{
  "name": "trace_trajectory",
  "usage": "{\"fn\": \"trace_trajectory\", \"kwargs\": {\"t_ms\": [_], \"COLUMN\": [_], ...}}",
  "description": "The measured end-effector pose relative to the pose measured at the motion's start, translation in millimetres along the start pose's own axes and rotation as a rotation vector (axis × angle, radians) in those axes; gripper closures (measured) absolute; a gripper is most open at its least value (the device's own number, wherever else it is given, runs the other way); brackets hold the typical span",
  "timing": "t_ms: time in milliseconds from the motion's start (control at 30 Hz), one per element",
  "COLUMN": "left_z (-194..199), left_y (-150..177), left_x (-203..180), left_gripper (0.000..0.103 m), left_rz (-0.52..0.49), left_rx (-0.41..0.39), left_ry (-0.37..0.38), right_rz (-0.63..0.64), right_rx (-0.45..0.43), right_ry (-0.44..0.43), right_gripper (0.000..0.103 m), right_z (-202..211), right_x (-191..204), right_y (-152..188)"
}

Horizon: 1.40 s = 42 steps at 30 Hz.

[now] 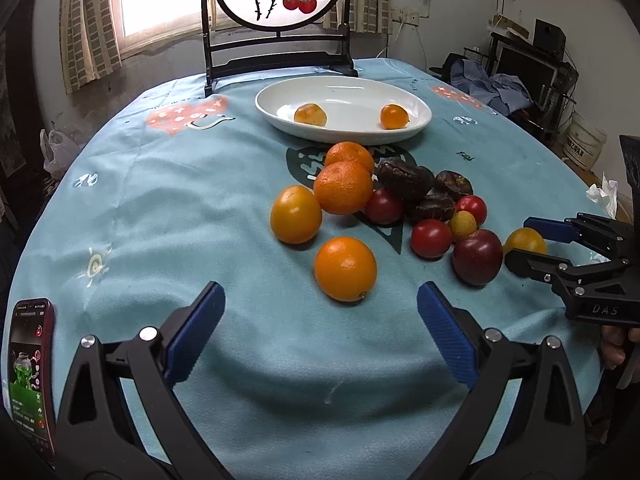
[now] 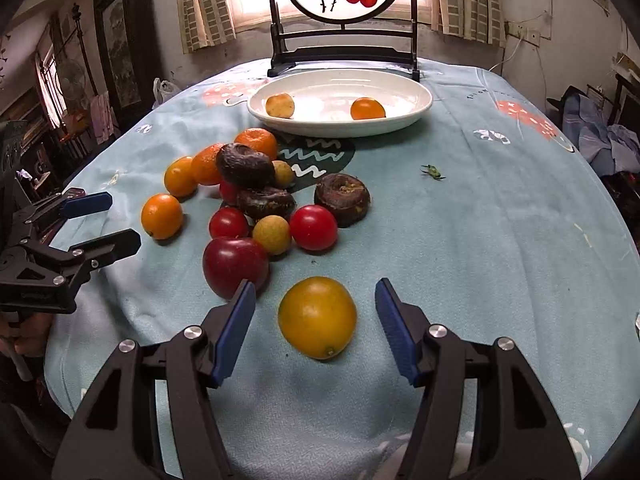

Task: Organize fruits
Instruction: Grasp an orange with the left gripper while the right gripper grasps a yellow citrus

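The left gripper (image 1: pixel 320 336), jaws spread wide, faces an orange (image 1: pixel 345 269) at twelve o'clock; the right gripper (image 2: pixel 316 330), jaws parted, flanks a yellow fruit (image 2: pixel 317 317) untouched.

The left tongs (image 1: pixel 320 320) have a black plastic frame with triangular cut-outs and round silver screws at the joints. Each finger carries a blue ribbed pad (image 1: pixel 196 332). The right tongs (image 2: pixel 316 328) are built the same way, with blue pads (image 2: pixel 236 332) and silver screws. On the side of their black body, the left wrist view shows the pale letters "DAS".
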<state>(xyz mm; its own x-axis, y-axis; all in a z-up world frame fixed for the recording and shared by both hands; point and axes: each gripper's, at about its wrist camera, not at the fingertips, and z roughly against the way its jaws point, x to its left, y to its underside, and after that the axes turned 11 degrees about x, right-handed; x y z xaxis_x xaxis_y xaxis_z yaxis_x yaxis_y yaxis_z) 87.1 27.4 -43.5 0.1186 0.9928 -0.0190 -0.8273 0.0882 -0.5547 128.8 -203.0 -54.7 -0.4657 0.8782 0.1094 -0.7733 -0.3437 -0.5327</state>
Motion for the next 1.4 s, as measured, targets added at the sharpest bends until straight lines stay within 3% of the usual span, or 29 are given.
{"fn": "trace_trajectory", "kwargs": {"t_ms": [133,400,467,633,700,833,1000,1200,1400], "left_z": [-3,-6,-5,-5,-11,-28,-36,-41,-37], "left_y": [-1,-4,-4,-9,-13,-20,-26,-31,-30], "left_x": [4,13,12,2,-2,-5,-2,-4,-3], "left_gripper": [0.004,0.004,0.005,0.006,0.013,0.041,0.047,0.065,0.065], "left_rz": [0.018,0.069,0.063,0.0,-0.016,-0.016,0.021,0.013,0.014], "left_rx": [0.015,0.025,0.015,0.012,0.034,0.112,0.137,0.153,0.135], "left_ry": [0.012,0.035,0.039,0.063,0.09,0.126,0.114,0.091,0.113], "right_rz": [0.0,-0.022,-0.045,-0.06,-0.063,-0.069,-0.06,-0.061,-0.068], "right_rx": [0.013,0.049,0.044,0.041,0.039,0.036,0.03,0.023,0.003], "right_ry": [-0.009,-0.039,-0.057,-0.074,-0.074,-0.083,-0.091,-0.101,-0.113], "right_gripper": [0.041,0.058,0.064,0.065,0.065,0.065,0.065,0.065,0.065], "right_z": [-2,-4,-4,-4,-3,-3,-2,-1,3], "right_x": [0,-3,-7,-10,-10,-12,-11,-13,-15], "right_y": [0,7,7,6,6,6,6,6,7]}}
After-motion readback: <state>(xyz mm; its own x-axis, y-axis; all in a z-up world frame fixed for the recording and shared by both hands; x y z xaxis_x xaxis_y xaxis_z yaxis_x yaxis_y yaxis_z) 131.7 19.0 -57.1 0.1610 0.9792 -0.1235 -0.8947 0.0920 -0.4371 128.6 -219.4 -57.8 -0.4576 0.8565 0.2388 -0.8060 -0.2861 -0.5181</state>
